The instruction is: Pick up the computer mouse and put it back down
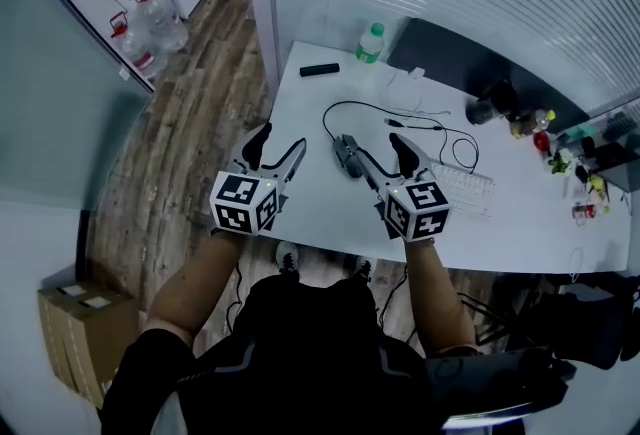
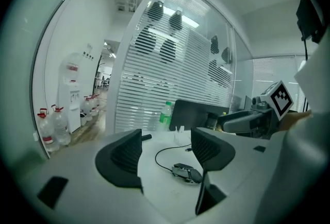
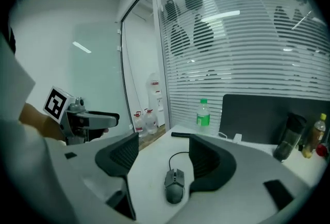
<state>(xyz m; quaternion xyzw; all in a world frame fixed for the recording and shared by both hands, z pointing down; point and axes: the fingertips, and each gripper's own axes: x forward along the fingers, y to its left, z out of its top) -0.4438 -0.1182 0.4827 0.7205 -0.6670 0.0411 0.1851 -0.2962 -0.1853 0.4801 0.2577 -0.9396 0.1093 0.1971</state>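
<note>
A dark grey computer mouse point(image 1: 346, 151) lies on the white table point(image 1: 520, 233), its black cable looping away toward the back. In the right gripper view the mouse point(image 3: 174, 186) sits on the table low between the two black jaws. My right gripper point(image 3: 164, 158) is open, and its pads do not touch the mouse. In the head view the right gripper point(image 1: 378, 155) hovers just right of the mouse. My left gripper point(image 1: 280, 151) is open and empty over the table's left edge, with the mouse point(image 2: 187, 172) ahead and slightly right of it.
At the back of the table stand a green-capped bottle point(image 1: 370, 43), a black bar-shaped object point(image 1: 319, 70) and a dark panel point(image 1: 450, 58). A white keyboard point(image 1: 465, 185) lies right of the mouse, and small bottles point(image 1: 530, 123) are further right. Water jugs point(image 1: 150, 23) stand on the floor.
</note>
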